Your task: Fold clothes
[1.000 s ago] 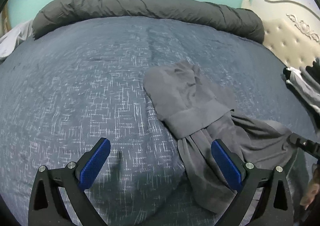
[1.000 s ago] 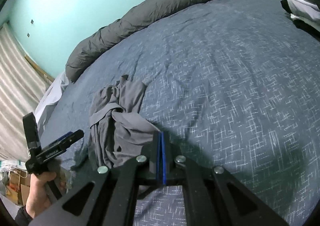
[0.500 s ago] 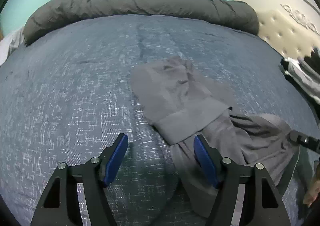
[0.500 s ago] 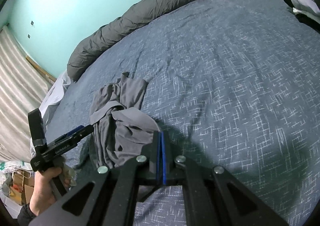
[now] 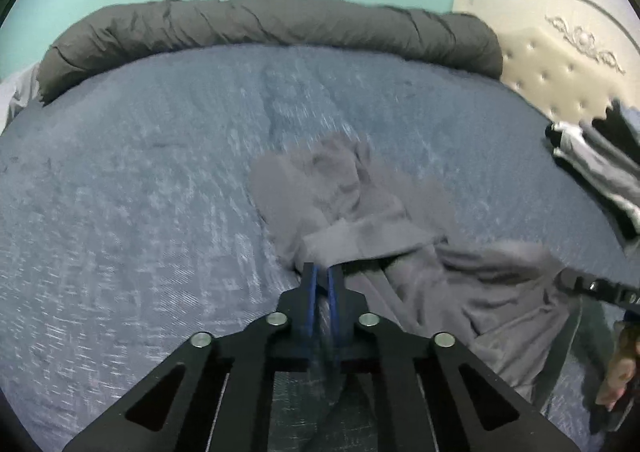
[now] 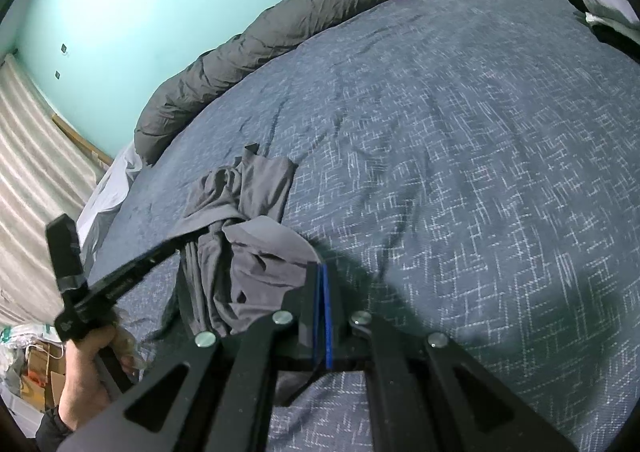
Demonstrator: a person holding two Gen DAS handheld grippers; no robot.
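Spreading across the blue bedspread (image 5: pixel 120 212), the grey garment (image 5: pixel 340 196) lies crumpled, its long axis running away from both claws; left gripper (image 5: pixel 321 280) is clamped on its near band; right gripper (image 6: pixel 321 284) pinches the opposite near edge.

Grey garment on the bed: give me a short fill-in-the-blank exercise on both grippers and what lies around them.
1. The left gripper is ____ on the grey garment.
2. The right gripper grips the same ____.
3. The garment lies on a blue ____.
4. Along the bed's far edge lies a rolled dark grey ____.

Missing words: shut; garment; bedspread; duvet
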